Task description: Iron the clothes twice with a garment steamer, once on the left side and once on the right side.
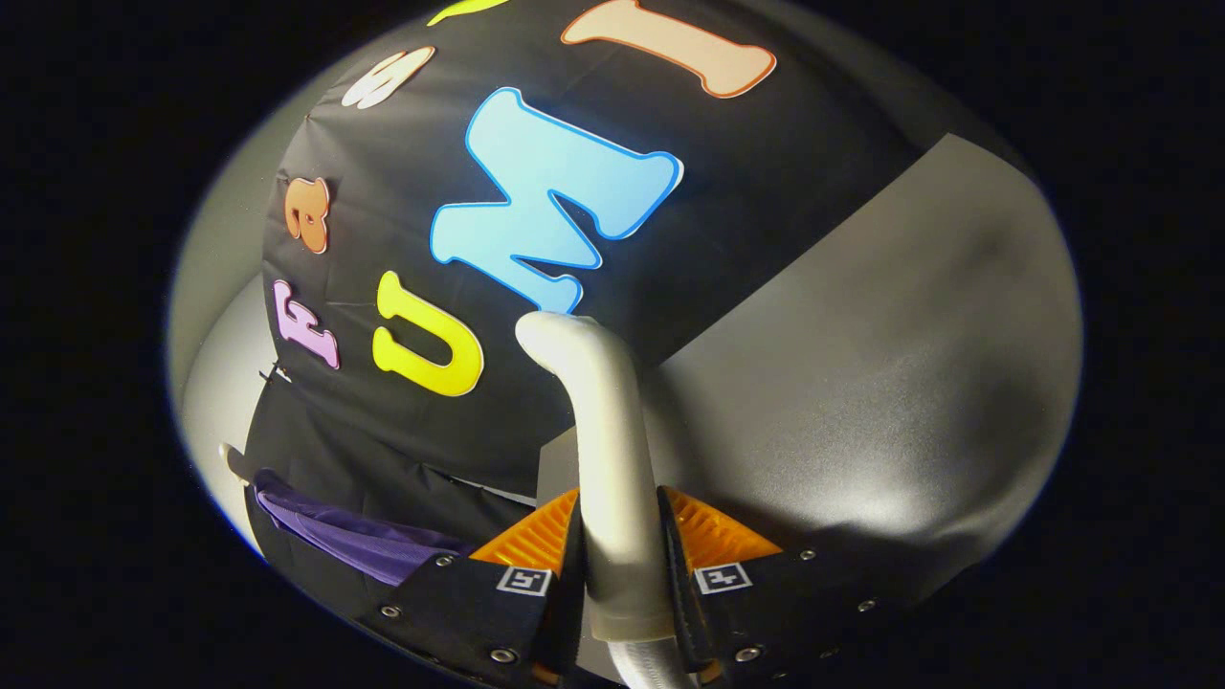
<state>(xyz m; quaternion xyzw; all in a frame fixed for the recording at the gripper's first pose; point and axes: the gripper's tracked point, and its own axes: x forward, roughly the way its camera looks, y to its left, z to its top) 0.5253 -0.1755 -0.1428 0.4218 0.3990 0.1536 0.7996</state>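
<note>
Two fingers of the gripper (620,565) are clamped on the garment steamer (603,450), whose pale handle runs up from between them and curves over at its head. Left of the steamer and lower down hangs the purple clothing (335,534), draped in soft folds, well apart from the head. Judging by this, ironing has not begun; next, swing the head leftward onto the cloth.
</note>
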